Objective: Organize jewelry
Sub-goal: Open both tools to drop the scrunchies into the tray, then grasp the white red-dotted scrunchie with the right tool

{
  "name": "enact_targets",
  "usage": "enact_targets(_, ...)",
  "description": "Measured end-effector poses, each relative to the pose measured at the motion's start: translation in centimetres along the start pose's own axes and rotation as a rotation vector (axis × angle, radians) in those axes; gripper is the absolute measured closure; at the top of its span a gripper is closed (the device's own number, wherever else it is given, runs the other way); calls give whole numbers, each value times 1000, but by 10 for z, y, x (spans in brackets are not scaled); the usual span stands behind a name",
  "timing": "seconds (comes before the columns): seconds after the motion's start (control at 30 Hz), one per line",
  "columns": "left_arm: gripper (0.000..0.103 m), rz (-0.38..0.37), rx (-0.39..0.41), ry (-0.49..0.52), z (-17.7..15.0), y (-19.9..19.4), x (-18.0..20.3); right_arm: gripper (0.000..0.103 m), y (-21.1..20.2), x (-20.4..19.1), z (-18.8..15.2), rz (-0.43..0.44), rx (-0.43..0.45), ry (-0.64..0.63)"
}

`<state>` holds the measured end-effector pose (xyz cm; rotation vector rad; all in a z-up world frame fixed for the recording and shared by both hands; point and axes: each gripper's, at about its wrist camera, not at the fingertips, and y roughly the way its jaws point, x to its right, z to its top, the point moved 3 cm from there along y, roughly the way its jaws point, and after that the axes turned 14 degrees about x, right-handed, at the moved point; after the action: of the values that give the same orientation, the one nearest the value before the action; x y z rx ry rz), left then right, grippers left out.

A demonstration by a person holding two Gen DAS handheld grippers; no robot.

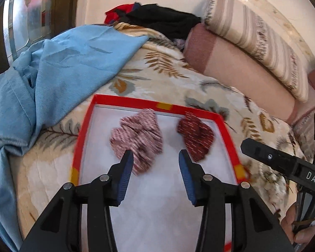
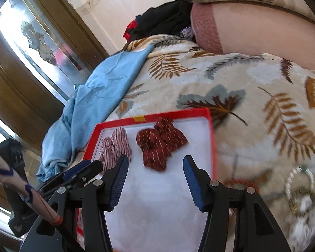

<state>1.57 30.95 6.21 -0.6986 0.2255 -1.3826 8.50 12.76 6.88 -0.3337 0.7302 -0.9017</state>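
I hold my left gripper (image 1: 156,154) over the white floor of the red-rimmed tray (image 1: 124,100); its jaws stand apart with nothing between them; my right gripper (image 2: 155,160) hangs over the same tray, jaws likewise apart and empty. Two fabric scrunchies lie inside, toward the far rim; the pink striped scrunchie (image 1: 137,135) sits left, the dark red scrunchie (image 1: 196,135) right, a bare strip between them; neither touches my pads. The tray rests on a leaf-print bedspread (image 2: 241,79); a blue cloth (image 1: 52,69) is bunched beside its left edge. On the bedspread right of the tray, in the right wrist view, lie blurred bangles (image 2: 299,185), among them a red beaded piece (image 2: 240,183) just beside the tray's rim.
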Motion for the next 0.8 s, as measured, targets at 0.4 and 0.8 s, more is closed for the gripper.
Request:
enact_targets(0.4,59,-185,-34,82,-61,-48,103,44,-116,71,-70,-78,50,97)
enact_targets(0.8,59,-362,-74,267,-124,-91,226,44,-234,136,-116,-212,160,171)
